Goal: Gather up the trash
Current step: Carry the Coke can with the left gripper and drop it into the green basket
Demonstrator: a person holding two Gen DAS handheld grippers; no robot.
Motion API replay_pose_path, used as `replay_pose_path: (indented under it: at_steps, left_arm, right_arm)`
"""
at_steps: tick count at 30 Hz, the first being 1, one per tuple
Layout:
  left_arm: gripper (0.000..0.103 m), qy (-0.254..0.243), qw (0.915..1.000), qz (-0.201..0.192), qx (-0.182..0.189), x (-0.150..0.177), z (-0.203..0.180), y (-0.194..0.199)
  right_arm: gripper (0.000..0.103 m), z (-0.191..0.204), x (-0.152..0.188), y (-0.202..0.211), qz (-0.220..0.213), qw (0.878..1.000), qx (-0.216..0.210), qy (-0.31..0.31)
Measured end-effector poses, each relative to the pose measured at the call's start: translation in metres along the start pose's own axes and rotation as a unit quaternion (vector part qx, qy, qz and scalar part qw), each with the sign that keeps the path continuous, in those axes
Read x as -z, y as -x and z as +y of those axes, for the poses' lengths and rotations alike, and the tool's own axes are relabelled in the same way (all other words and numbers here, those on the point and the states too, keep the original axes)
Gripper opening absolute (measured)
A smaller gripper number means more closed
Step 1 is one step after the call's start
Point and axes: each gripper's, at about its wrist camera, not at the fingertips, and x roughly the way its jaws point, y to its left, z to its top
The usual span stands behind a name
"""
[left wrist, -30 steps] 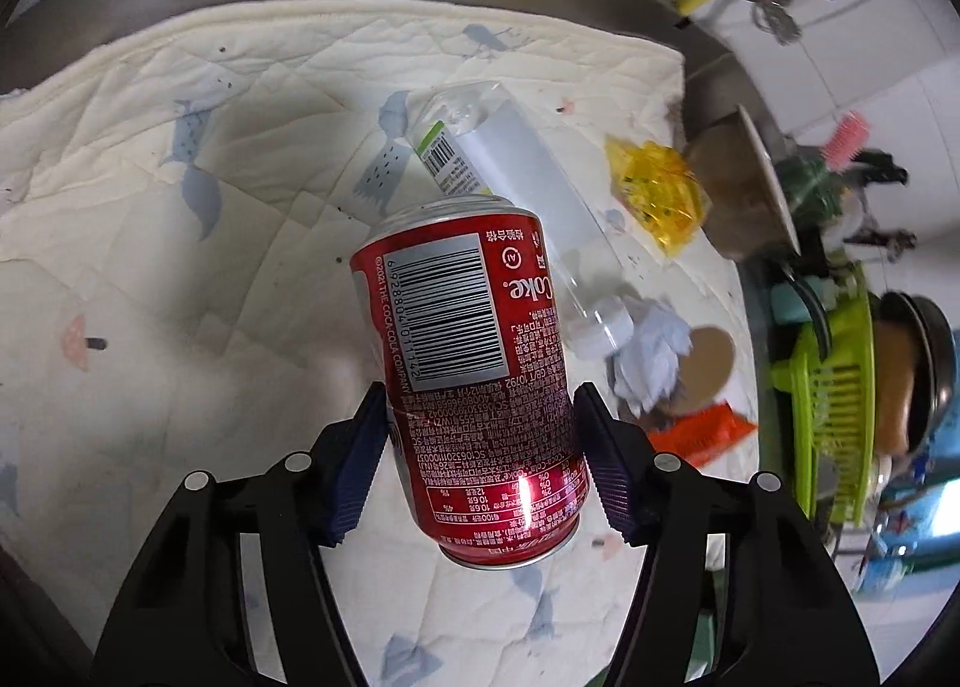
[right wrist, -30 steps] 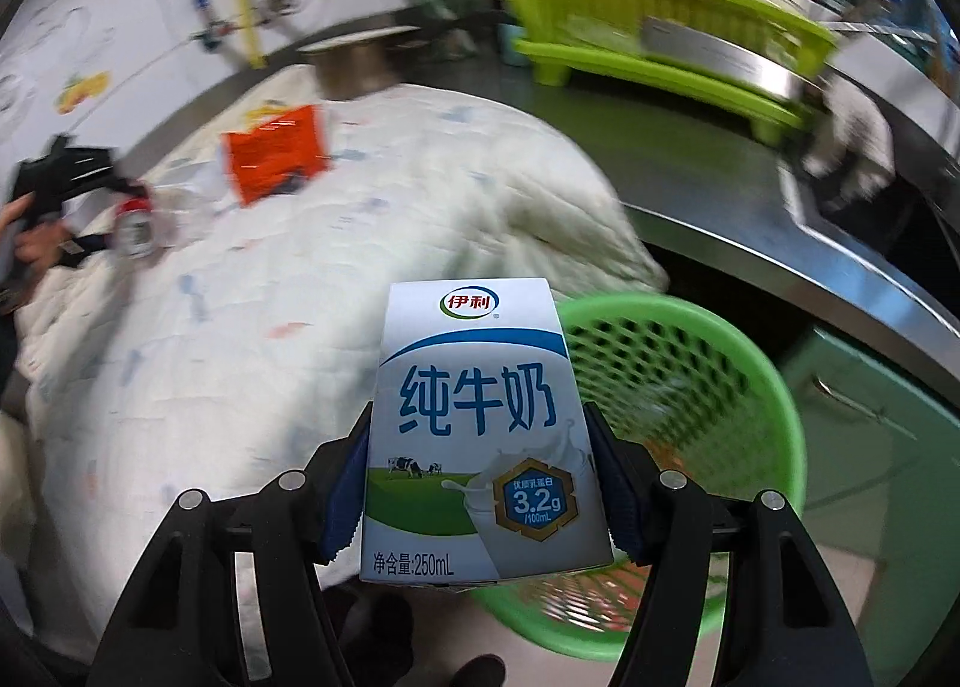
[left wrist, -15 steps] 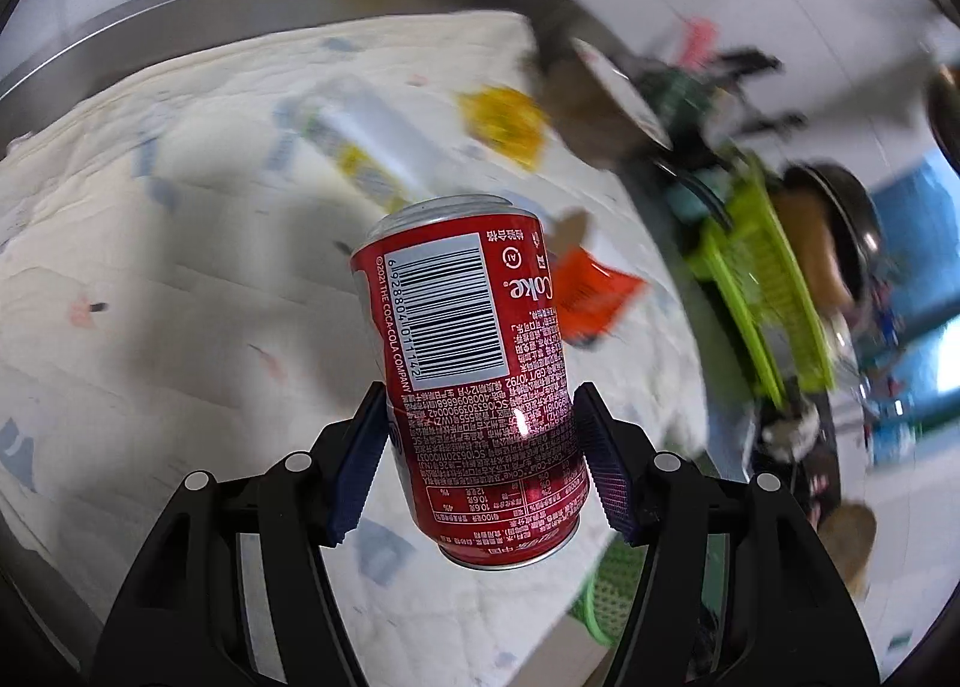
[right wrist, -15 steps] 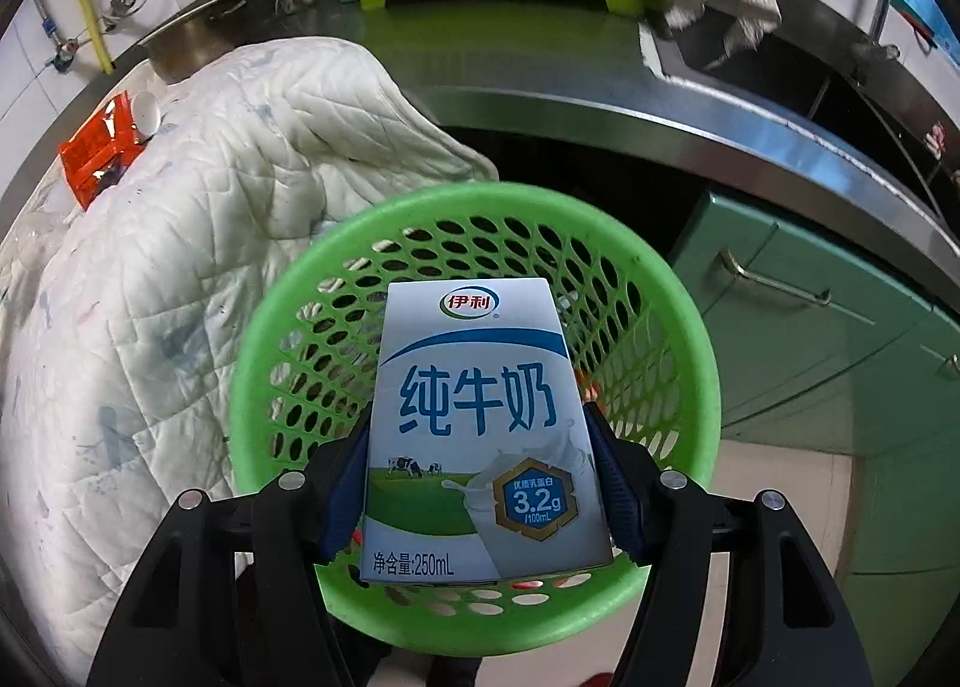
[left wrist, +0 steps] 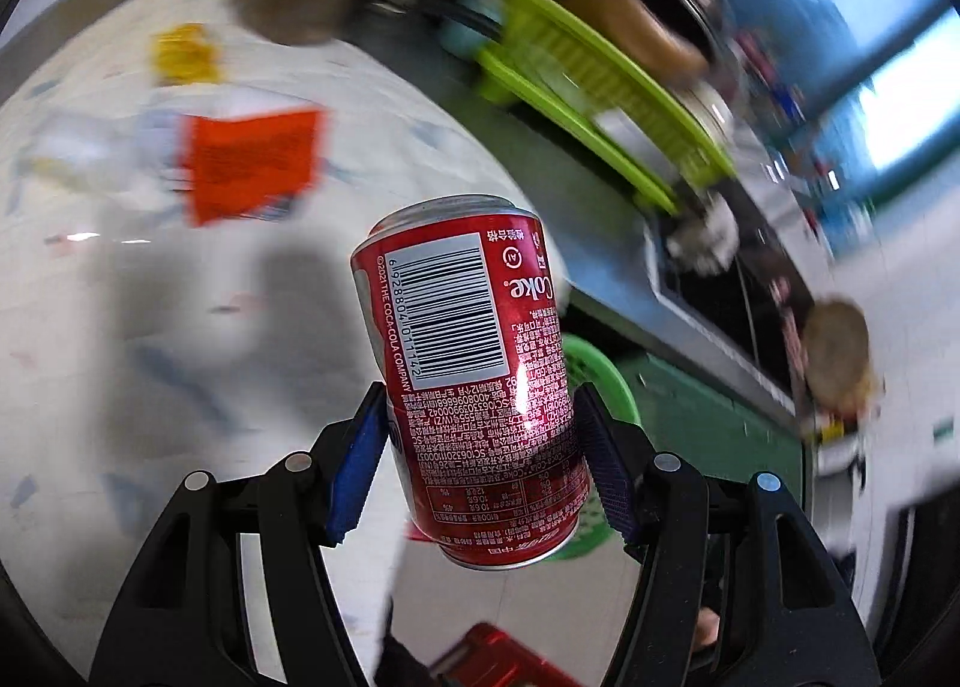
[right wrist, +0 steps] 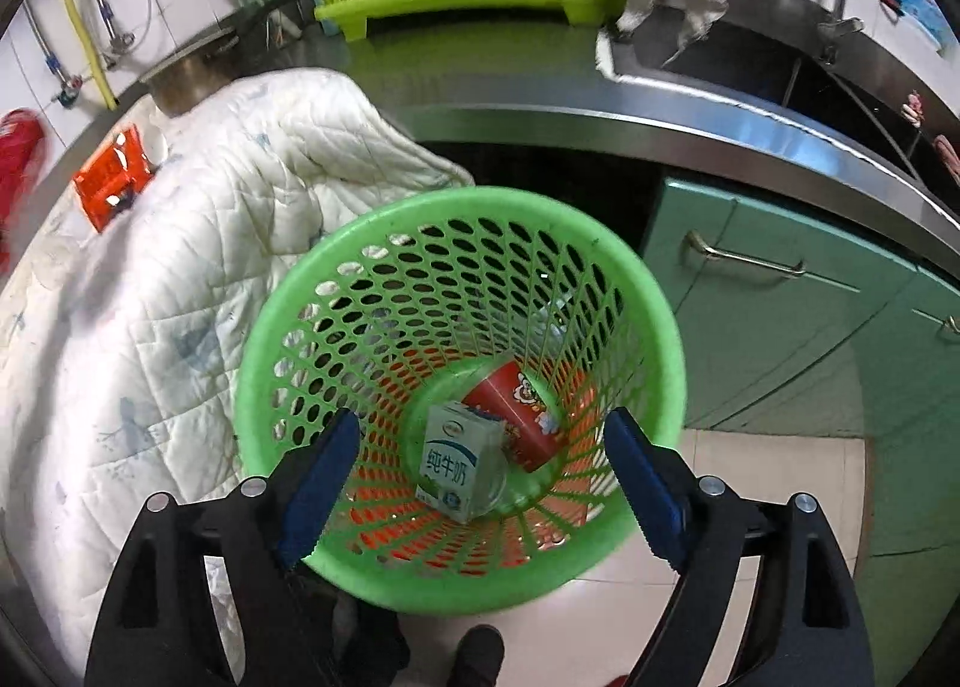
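Your right gripper (right wrist: 480, 483) has just sprung wide, empty, dropping the milk carton (right wrist: 453, 462) into the green basket (right wrist: 651, 327), while your left gripper (left wrist: 480, 468) clamps the Coke can (left wrist: 474, 381), next to go.

A steel surface (right wrist: 690, 114) carries a white quilted cloth (right wrist: 180, 243) with an orange packet (right wrist: 111, 177) on it; a green basket (right wrist: 654, 327) stands on the tiled floor (right wrist: 750, 483).

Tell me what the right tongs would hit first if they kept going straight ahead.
Likely the milk carton lying at the bottom of the green basket. The open right tongs point down into its mouth; depth is hard to judge.
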Motion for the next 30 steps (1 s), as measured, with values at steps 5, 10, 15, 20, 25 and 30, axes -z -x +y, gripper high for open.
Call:
replay_pose_path:
  at_steps: [5,10,15,20,25,30]
  left_arm:
    - [0.062,-0.06,0.9967,0.054,0.013,0.013,-0.047,-0.056]
    - [0.062,-0.112,0.9894,0.093,-0.008,0.03,-0.078,-0.107]
    - [0.062,-0.141,0.9807,0.134,-0.022,0.049,-0.086,-0.154]
    - [0.063,-0.156,0.9746,0.157,-0.035,0.063,-0.087,-0.178]
    - [0.065,-0.156,0.9745,0.158,-0.034,0.064,-0.083,-0.176]
    - [0.069,-0.155,0.9773,0.142,-0.027,0.06,-0.082,-0.163]
  right_arm:
    - [0.081,-0.004,0.009,0.029,-0.022,1.0,-0.005,-0.004]
    - [0.083,-0.012,0.018,0.057,-0.044,0.999,-0.004,-0.01]
    - [0.083,-0.02,0.027,0.077,-0.056,0.998,-0.006,-0.02]
    - [0.084,-0.025,0.034,0.087,-0.058,0.998,-0.004,-0.024]
    - [0.084,-0.025,0.037,0.088,-0.058,0.998,-0.006,-0.024]
    - [0.084,-0.017,0.032,0.091,-0.066,0.998,-0.013,-0.013]
